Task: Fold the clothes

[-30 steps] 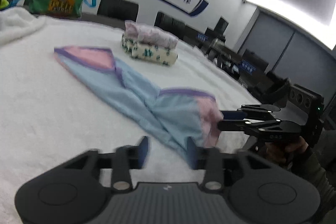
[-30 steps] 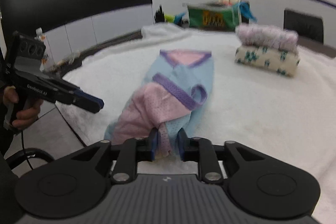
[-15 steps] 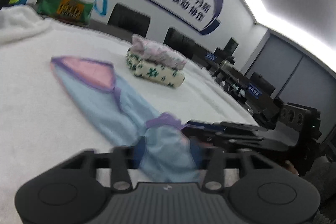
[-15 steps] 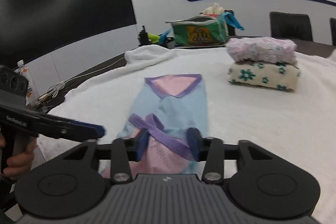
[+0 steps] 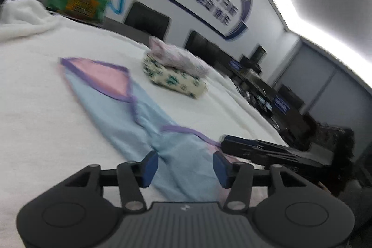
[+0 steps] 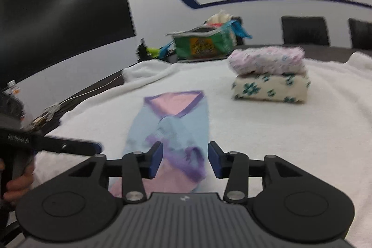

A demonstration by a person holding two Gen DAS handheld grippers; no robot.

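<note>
A white fleecy blanket [image 6: 290, 143] covered the tabletop. On it lay a light-blue garment [image 6: 186, 122] with purple trim and pink lining, stretched lengthwise away from both cameras, its near end bunched. Farther back sat two folded clothes [image 6: 269, 76], one stacked on the other, and a green bag [image 6: 202, 44]. The left hand-held gripper [image 5: 184, 166] was opening, its pads clear of the blue cloth between them. The right hand-held gripper [image 6: 184, 159] was likewise opening, released, over the purple-trimmed near end.
</note>
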